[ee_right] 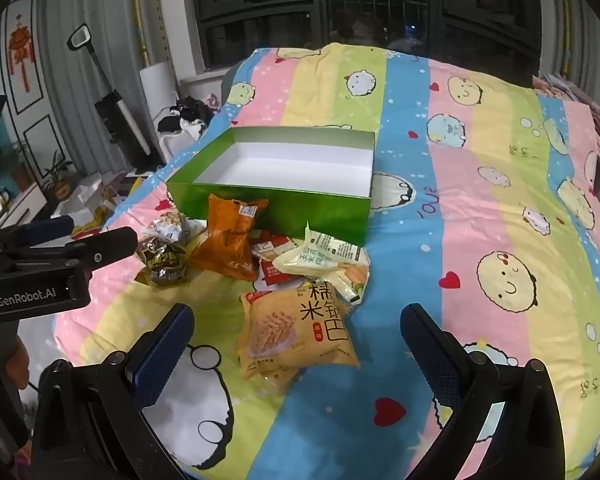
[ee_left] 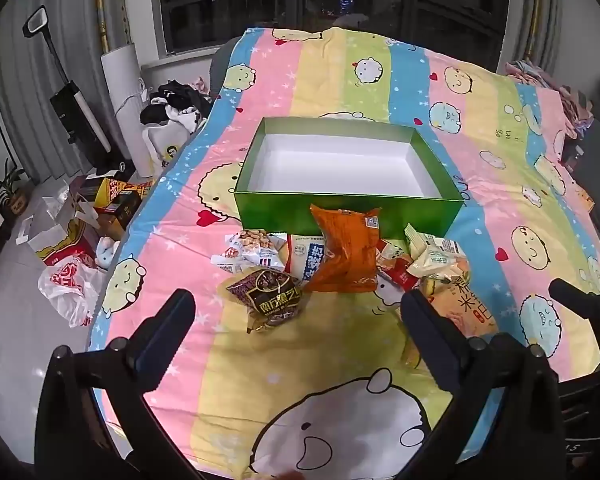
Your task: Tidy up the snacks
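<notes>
An open green box (ee_left: 340, 210) with a white, empty inside stands on the bed; it also shows in the right wrist view (ee_right: 300, 204). A pile of snack packets lies in front of it: an orange bag (ee_left: 346, 252) (ee_right: 230, 240), a dark brown packet (ee_left: 268, 300) (ee_right: 162, 260), a yellow rice-cracker bag (ee_right: 296, 328) (ee_left: 466, 308), pale green packets (ee_right: 324, 256) and a peanut packet (ee_left: 252, 246). My left gripper (ee_left: 296, 312) is open, just short of the dark packet. My right gripper (ee_right: 296, 332) is open, above the yellow bag. Both are empty.
The bed wears a striped cartoon sheet (ee_left: 500, 184). The left gripper body (ee_right: 40, 264) shows at the left of the right wrist view. Boxes and bags (ee_left: 72, 232) clutter the floor left of the bed, with clothes (ee_left: 180, 104) and a vacuum (ee_left: 72, 108) by the wall.
</notes>
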A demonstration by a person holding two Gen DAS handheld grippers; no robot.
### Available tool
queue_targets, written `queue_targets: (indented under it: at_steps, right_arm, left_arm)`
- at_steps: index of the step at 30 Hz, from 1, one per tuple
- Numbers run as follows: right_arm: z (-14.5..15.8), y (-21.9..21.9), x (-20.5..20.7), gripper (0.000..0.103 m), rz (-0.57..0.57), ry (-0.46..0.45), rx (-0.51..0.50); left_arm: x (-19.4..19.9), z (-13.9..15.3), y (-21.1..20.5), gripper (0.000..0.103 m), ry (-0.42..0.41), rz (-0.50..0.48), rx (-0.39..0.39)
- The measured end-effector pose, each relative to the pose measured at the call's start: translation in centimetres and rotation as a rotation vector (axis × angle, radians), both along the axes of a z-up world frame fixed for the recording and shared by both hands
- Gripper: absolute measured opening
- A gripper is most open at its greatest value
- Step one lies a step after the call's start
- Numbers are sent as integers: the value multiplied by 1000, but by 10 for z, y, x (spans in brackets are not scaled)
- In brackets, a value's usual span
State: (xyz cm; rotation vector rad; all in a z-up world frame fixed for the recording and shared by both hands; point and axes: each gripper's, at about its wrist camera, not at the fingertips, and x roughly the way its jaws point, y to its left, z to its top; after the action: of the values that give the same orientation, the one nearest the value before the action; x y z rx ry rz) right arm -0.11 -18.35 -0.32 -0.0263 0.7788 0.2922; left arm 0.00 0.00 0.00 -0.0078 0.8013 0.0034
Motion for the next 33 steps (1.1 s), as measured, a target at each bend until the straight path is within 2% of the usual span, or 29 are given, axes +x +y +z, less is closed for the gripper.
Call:
queue_targets:
  at_steps: [5,10,33]
  right_arm:
    - [-1,-1,-4,103,4,-5,-2]
    - [15,4,-3,103,13,-14,-4]
    - [10,0,-5,103,23,-30,0]
  left_arm:
    - [-1,1,-1,103,-4,-7,-11]
    - [-5,8,-3,103,-12,-11,-8]
    - [-5,8,-10,103,-27,-29,10]
